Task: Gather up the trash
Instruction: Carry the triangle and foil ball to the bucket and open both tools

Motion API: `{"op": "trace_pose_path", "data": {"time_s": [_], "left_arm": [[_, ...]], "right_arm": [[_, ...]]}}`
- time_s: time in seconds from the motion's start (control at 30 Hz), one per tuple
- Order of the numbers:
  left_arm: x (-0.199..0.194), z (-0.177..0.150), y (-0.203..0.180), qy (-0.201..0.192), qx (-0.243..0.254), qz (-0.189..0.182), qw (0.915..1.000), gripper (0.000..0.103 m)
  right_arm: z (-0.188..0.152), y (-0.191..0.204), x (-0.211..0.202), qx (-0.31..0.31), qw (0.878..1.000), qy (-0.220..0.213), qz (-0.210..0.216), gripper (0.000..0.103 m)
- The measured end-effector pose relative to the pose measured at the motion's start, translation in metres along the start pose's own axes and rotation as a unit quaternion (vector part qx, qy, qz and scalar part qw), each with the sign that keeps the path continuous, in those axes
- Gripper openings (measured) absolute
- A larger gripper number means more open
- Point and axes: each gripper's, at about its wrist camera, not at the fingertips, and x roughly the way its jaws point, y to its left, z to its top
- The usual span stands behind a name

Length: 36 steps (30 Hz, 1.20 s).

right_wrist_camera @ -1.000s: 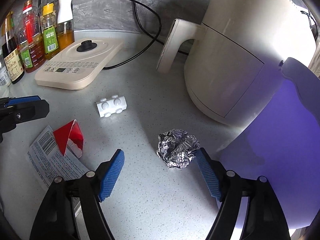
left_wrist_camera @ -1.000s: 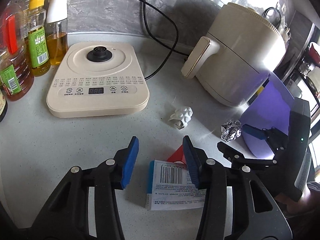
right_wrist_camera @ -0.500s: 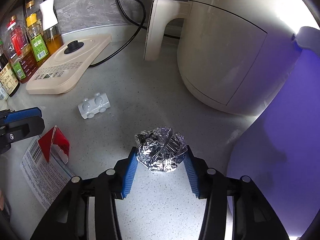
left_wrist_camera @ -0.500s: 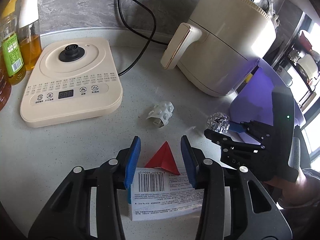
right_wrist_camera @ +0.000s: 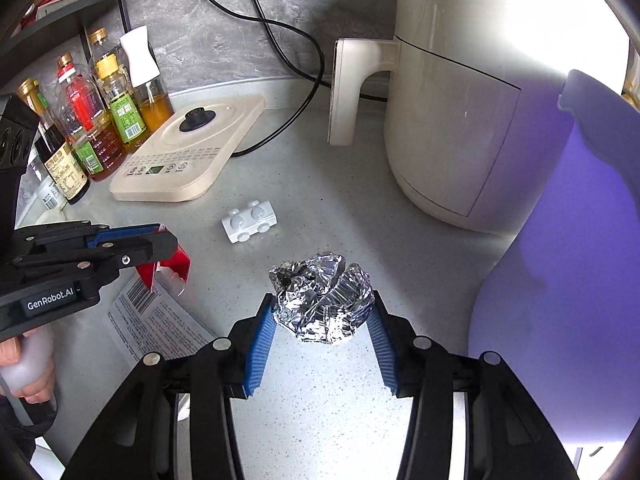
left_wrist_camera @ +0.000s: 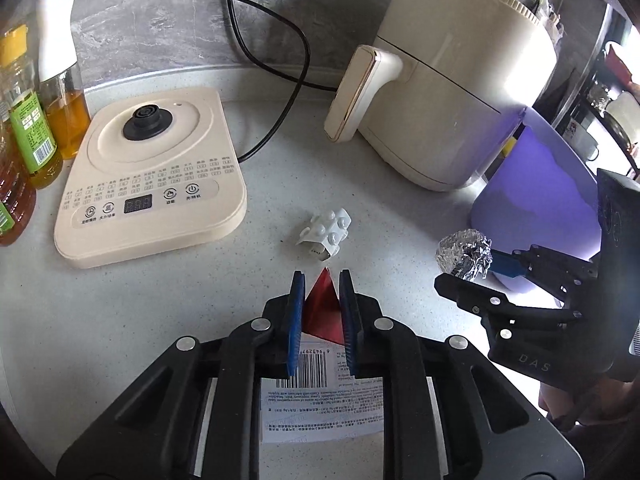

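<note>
Silver foil ball (right_wrist_camera: 324,304), red-and-white carton (left_wrist_camera: 324,312) with black barcode, white blister pack (left_wrist_camera: 326,232), cream fryer (left_wrist_camera: 448,92) at one o'clock, purple bin (right_wrist_camera: 560,280), grey speckled counter (left_wrist_camera: 140,300).

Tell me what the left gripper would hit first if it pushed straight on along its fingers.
The left gripper already has the red folded flap of the flattened carton between its closing jaws. Beyond that, the white blister pack on the countertop lies next in line, though the downward tilt may meet the counter first.
</note>
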Motion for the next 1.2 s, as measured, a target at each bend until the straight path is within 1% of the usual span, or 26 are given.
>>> {"op": "trace_pose_path", "data": {"time_s": [0.17,0.33,0.5,0.67,0.83,0.97,1.2], "left_arm": [[-0.028,0.005,0.006,-0.037,-0.007,0.016,0.9991,0.017],[-0.055,0.015,0.006,-0.074,-0.010,0.026,0.9969,0.017],[-0.083,0.028,-0.003,-0.111,-0.006,0.024,0.9935,0.017],[-0.102,0.040,-0.011,-0.136,0.000,0.021,0.9906,0.017],[-0.116,0.051,-0.023,-0.161,0.010,0.007,0.9869,0.017],[-0.124,0.063,-0.037,-0.178,0.023,-0.008,0.9836,0.017],[-0.123,0.079,-0.063,-0.187,0.050,-0.034,0.9805,0.017]], "right_arm": [[0.005,0.011,-0.016,-0.013,0.999,-0.022,0.022,0.045],[0.018,0.019,-0.041,-0.025,0.997,-0.053,0.043,0.045],[0.032,0.021,-0.073,-0.033,0.994,-0.086,0.060,0.045],[0.040,0.016,-0.106,-0.036,0.990,-0.117,0.066,0.045],[0.048,0.001,-0.129,-0.022,0.988,-0.139,0.065,0.045],[0.051,-0.014,-0.144,-0.005,0.987,-0.151,0.056,0.045],[0.051,-0.048,-0.167,0.031,0.984,-0.175,0.029,0.046]]}}
